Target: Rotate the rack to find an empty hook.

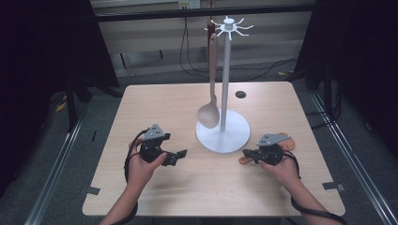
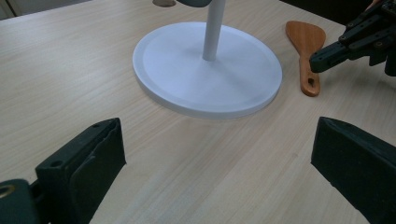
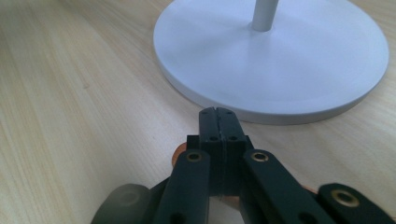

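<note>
Spatula (image 2: 306,46), wooden, orange-brown: we find it flat on the surface (image 1: 155,197), directly under the right claw (image 1: 246,153), handle end poking out past the tips and blade largely hidden beneath the hand. Right claw: jaws pressed together, nothing seen between them; we cannot tell whether they touch the spatula. Left claw (image 1: 179,156): jaws spread wide, empty. White stand (image 1: 223,136) between both claws, one pale spoon (image 1: 209,112) hanging from it.

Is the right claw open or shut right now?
Shut. In the right gripper view, the right claw has its two jaws pressed together with no gap, sitting just above the handle of the wooden spatula on the table.
</note>
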Tool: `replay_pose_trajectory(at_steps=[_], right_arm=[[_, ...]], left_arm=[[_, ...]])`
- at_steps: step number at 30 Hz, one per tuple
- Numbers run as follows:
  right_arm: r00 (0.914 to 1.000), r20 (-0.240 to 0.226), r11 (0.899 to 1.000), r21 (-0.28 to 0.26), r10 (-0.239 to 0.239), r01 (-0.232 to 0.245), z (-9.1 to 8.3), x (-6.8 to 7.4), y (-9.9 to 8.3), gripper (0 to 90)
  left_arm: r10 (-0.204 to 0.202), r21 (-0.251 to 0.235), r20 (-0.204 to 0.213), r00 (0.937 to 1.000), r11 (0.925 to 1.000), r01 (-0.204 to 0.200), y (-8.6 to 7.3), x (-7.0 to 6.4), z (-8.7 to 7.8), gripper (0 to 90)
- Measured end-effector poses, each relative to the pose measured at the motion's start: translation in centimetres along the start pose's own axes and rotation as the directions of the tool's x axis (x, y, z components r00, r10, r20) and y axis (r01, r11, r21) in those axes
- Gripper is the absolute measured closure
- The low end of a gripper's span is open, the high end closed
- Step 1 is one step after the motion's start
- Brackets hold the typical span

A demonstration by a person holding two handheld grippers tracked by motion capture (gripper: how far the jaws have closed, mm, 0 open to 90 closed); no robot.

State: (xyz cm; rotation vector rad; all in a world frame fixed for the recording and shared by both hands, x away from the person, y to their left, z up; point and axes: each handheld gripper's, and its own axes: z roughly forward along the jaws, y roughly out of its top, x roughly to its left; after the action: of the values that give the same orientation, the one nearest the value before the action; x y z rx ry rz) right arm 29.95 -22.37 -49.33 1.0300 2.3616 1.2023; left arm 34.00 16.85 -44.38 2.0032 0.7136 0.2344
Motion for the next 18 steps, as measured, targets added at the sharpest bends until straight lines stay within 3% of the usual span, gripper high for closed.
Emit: replay_pose_trajectory(at_steps=[2,7,18], right_arm=[[1.0000,-0.007,1.000,0.004,-0.002,0.002,0.1,0.1,0.0,90.0],[0.9991,-0.003,0.996,0.077,-0.042,0.042,0.5,0.4,-0.4,90.0],[0.9983,-0.040,0.994,0.095,-0.042,0.046,0.8,1.4,-0.3,90.0]], left_arm=[[-0.003,-0.002,0.001,1.0000,1.0000,0.003,0.0,0.0,0.0,2.7],[0.002,-0.004,-0.002,1.0000,1.0000,-0.002,0.0,0.1,-0.1,2.7],[0.004,-0.008,-0.001,1.0000,1.0000,-0.004,0.2,0.0,-0.3,2.7]])
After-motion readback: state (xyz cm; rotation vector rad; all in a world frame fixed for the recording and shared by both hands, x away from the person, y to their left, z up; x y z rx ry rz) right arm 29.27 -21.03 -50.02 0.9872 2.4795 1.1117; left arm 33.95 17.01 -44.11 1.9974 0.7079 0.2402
